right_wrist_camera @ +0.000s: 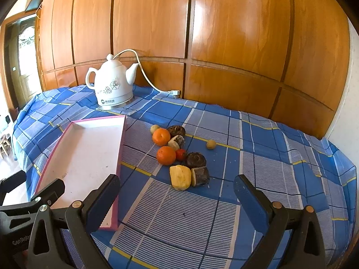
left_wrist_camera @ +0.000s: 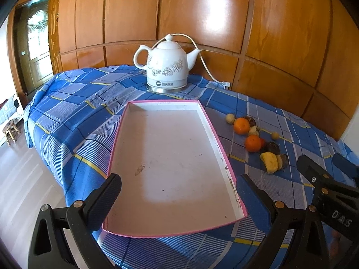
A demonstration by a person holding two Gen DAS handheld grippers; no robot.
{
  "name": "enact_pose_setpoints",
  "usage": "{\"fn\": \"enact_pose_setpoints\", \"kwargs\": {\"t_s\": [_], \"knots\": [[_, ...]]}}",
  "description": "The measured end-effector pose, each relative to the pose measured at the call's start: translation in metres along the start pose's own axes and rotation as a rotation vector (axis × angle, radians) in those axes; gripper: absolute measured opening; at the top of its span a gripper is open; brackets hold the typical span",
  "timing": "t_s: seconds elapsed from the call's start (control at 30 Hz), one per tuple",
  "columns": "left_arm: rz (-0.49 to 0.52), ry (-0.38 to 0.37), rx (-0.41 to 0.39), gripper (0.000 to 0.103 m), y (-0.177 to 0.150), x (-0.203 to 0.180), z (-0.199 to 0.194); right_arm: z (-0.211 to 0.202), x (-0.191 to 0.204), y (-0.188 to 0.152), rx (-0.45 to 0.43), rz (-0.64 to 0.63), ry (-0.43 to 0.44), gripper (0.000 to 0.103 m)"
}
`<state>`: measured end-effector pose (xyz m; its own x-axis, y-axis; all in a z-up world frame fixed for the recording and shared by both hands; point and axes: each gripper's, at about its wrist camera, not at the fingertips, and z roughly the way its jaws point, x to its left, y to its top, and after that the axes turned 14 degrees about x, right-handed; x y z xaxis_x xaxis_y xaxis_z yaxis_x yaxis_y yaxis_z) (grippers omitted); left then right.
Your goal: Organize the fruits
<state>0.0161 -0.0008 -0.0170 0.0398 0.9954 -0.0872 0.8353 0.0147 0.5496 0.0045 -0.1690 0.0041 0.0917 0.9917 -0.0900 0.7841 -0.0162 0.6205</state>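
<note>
A shallow white box with a pink rim [left_wrist_camera: 215, 132] [right_wrist_camera: 122, 143] lies empty on the blue checked cloth. To its right is a cluster of fruit: two oranges [right_wrist_camera: 161, 137] [right_wrist_camera: 166, 155], a yellow piece [right_wrist_camera: 180, 177], several dark brown pieces [right_wrist_camera: 195, 159], a small red fruit [right_wrist_camera: 181, 154] and a small tan ball [right_wrist_camera: 211, 144] set apart. The same oranges [left_wrist_camera: 241, 125] [left_wrist_camera: 253, 143] and yellow piece [left_wrist_camera: 271, 162] show in the left wrist view. My left gripper [left_wrist_camera: 178, 192] hangs open over the box's near end. My right gripper [right_wrist_camera: 177, 192] is open, just short of the fruit.
A white ceramic electric kettle [left_wrist_camera: 167, 63] [right_wrist_camera: 112, 85] stands at the back of the table, its cord [right_wrist_camera: 145, 76] running to a plug by the wooden panel wall. The table edge drops off at the left to a floor with a small stool [left_wrist_camera: 10, 130].
</note>
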Motion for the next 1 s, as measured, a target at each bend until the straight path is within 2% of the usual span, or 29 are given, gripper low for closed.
{"fn": "enact_pose_setpoints", "kwargs": {"t_s": [0.17, 0.33, 0.63, 0.7, 0.8, 0.9, 1.0], "knots": [[0.066, -0.012, 0.041, 0.101, 0.001, -0.009, 0.01, 0.007, -0.008, 0.005, 0.024, -0.04, 0.046, 0.103], [0.139, -0.098, 0.054, 0.103, 0.013, -0.02, 0.012, 0.014, -0.036, 0.022, 0.063, -0.102, 0.124, 0.103], [0.23, -0.132, 0.034, 0.103, 0.047, -0.038, 0.022, 0.048, -0.11, 0.042, 0.143, -0.154, 0.024, 0.103], [0.273, -0.13, 0.089, 0.103, 0.057, -0.045, 0.032, 0.058, -0.125, 0.043, 0.158, -0.13, 0.026, 0.103], [0.311, -0.073, 0.079, 0.103, 0.069, -0.055, 0.041, 0.069, -0.14, 0.04, 0.176, -0.07, 0.038, 0.099], [0.331, -0.082, 0.103, 0.102, 0.085, -0.064, 0.054, 0.071, -0.145, 0.044, 0.189, -0.031, 0.069, 0.095], [0.328, -0.116, 0.158, 0.082, 0.102, -0.073, 0.072, 0.066, -0.145, 0.046, 0.168, -0.021, 0.077, 0.09]]}}
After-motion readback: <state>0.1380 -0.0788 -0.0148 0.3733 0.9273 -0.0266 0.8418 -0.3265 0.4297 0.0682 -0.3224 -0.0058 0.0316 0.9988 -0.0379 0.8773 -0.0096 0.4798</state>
